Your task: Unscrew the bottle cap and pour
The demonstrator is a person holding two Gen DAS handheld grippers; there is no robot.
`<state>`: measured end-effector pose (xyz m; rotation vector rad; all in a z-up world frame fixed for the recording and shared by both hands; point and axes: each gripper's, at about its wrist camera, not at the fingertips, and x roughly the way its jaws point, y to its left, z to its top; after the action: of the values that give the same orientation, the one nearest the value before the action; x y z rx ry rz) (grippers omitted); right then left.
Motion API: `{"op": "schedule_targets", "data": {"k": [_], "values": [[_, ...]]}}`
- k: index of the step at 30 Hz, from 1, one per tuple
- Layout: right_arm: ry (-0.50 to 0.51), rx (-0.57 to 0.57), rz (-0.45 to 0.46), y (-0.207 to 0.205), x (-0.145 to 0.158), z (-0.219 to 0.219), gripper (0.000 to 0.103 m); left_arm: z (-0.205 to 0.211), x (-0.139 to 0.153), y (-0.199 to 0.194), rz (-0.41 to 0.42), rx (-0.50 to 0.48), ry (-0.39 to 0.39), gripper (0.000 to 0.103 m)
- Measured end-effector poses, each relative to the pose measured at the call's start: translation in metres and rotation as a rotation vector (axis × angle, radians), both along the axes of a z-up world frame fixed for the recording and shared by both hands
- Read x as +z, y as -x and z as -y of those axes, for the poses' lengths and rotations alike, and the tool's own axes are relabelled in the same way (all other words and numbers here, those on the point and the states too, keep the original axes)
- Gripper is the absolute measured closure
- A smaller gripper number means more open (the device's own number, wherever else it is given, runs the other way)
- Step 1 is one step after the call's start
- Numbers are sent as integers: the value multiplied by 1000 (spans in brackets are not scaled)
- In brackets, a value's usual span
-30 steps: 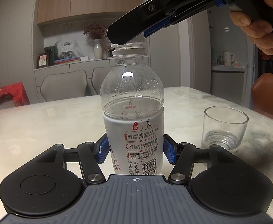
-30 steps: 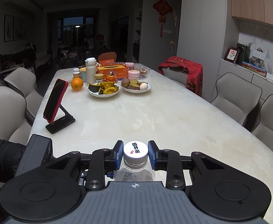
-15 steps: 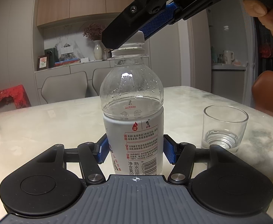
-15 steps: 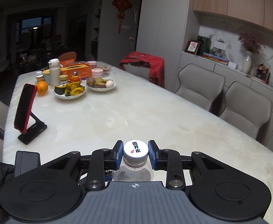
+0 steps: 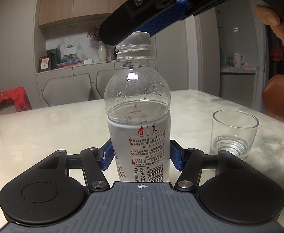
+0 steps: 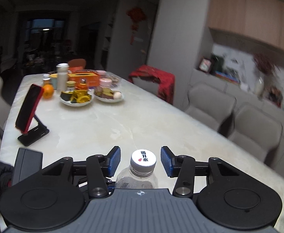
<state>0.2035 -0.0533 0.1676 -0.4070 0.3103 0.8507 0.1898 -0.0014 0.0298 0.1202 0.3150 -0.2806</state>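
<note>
Marble table [image 5: 44, 136] fills a dim dining room lined with grey chairs [image 6: 256, 134]. 2 plates [image 6: 76, 103], an orange [image 6: 48, 91] and a propped phone [image 6: 28, 110] sit far off; a glass [image 5: 234, 135] stands beside the bottle [image 5: 139, 128]. Left gripper [image 5: 140, 157] clamps the upright bottle's label. Right gripper [image 6: 140, 160] hovers spread, pads clear of the cap [image 6: 143, 159].

The bottle [image 5: 139, 116] at centre frame is clear plastic above a white label printed with red and black text and a black barcode. Its cap [image 6: 143, 158] is white, marked with black characters and a small red drop. The glass [image 5: 234, 134] at right is colourless. Both grippers, left [image 5: 141, 158] and right [image 6: 141, 160], are black with blue textured pads. The table [image 5: 54, 128] is pale cream marble with faint veining.
</note>
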Motion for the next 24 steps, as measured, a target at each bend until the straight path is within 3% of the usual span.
{"op": "schedule_targets", "data": {"k": [5, 17, 19, 21, 24], "values": [[-27, 194, -81, -18, 2, 20, 52, 0, 0, 0, 0, 0, 1, 44], [-74, 232, -99, -33, -3, 15, 54, 3, -1, -1, 0, 1, -1, 44], [-74, 233, -113, -36, -4, 14, 66, 2, -1, -1, 0, 1, -1, 44], [-76, 232, -126, -38, -6, 13, 71, 2, -1, -1, 1, 1, 1, 44], [-95, 218, -138, -40, -7, 15, 71, 3, -1, -1, 0, 2, 1, 44]]}}
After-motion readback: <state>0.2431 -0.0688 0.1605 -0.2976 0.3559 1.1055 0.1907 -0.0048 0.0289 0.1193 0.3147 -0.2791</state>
